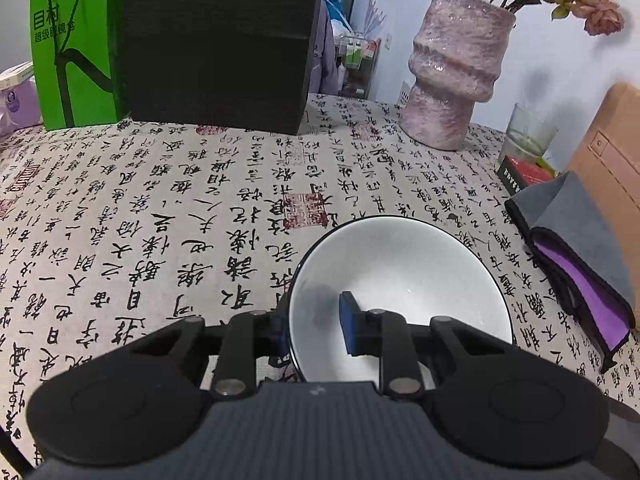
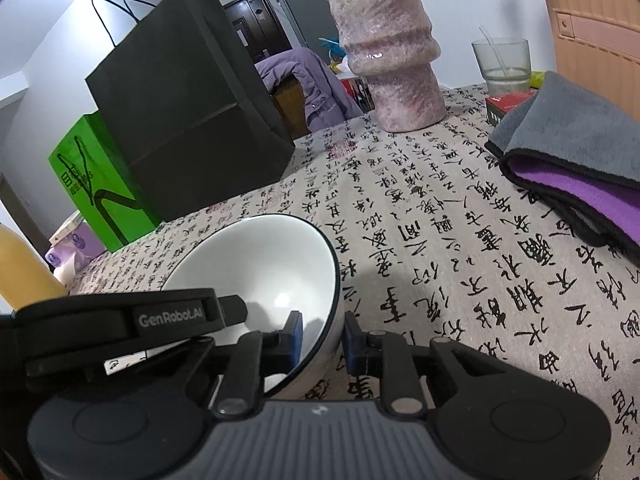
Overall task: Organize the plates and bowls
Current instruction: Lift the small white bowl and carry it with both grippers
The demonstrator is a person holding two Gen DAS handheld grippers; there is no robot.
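Note:
A white bowl [image 1: 400, 272] with a thin dark rim rests on the calligraphy-print tablecloth [image 1: 180, 208]. My left gripper [image 1: 316, 320] is shut on the bowl's left rim, one blue pad inside and the other outside the wall. In the right wrist view the same bowl [image 2: 256, 264] looks tilted, and my right gripper [image 2: 322, 336] is shut on its right rim, also with one pad inside and one outside. One of the left gripper's fingers [image 2: 228, 309] reaches into the bowl from the left.
A black paper bag [image 1: 220, 40] and a green bag [image 1: 76, 48] stand at the back. A pink vase [image 1: 452, 72] and a glass [image 1: 528, 132] are at the back right. A folded grey and purple cloth [image 1: 576, 252] lies right of the bowl, by a cardboard box [image 1: 612, 152].

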